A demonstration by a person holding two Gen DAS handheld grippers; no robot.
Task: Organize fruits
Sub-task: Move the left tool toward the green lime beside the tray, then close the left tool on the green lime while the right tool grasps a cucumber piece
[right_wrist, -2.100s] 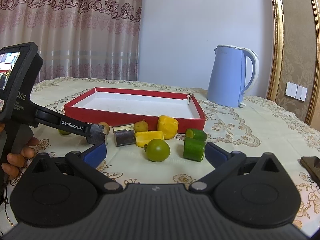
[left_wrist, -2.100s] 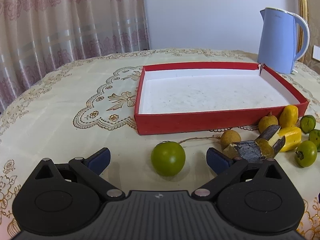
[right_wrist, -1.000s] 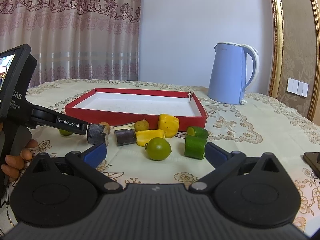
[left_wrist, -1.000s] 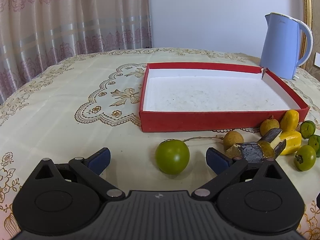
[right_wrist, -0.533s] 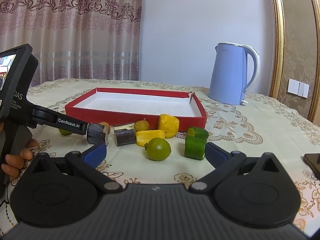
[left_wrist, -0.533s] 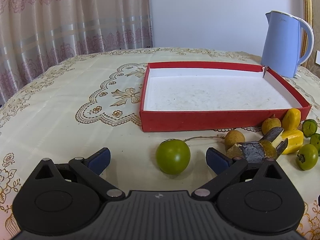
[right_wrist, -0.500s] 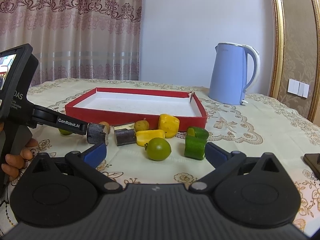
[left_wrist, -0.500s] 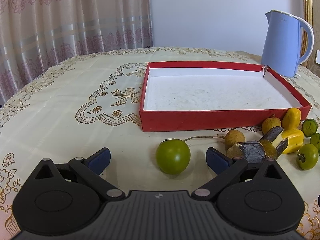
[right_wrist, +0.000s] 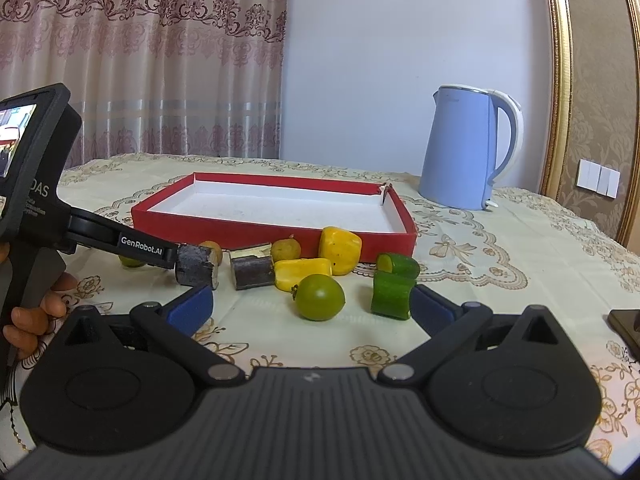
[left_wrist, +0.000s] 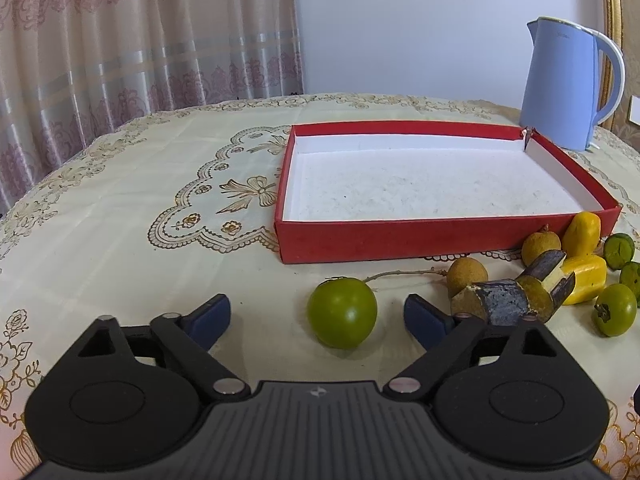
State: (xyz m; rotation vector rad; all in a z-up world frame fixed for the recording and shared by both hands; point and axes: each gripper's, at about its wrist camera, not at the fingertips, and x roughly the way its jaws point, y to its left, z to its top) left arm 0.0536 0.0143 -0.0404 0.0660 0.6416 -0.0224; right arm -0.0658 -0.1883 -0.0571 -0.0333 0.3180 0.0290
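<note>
A round green fruit (left_wrist: 343, 312) lies on the tablecloth between the blue pads of my left gripper (left_wrist: 318, 318). Its jaws are closing, and neither pad touches the fruit. Behind it stands an empty red box (left_wrist: 400, 240) with a white floor. To the right lie two brown longans (left_wrist: 466, 274), dark cut pieces (left_wrist: 500, 302), yellow pieces (left_wrist: 584, 276) and a smaller green fruit (left_wrist: 616, 308). In the right wrist view my right gripper (right_wrist: 310, 308) stands open, low over the table, with the smaller green fruit (right_wrist: 320, 296) just ahead of its pads and a green cut piece (right_wrist: 392, 292) by the right pad.
A blue kettle (left_wrist: 560, 88) stands behind the box's far right corner. A hand (right_wrist: 36, 308) holds the left gripper's handle at the left of the right wrist view. A dark phone (right_wrist: 626, 328) lies at the right edge. Curtains hang behind the round table.
The left gripper's pads have drawn in a little toward the round green fruit. Both hands and all the fruit have stayed where they were.
</note>
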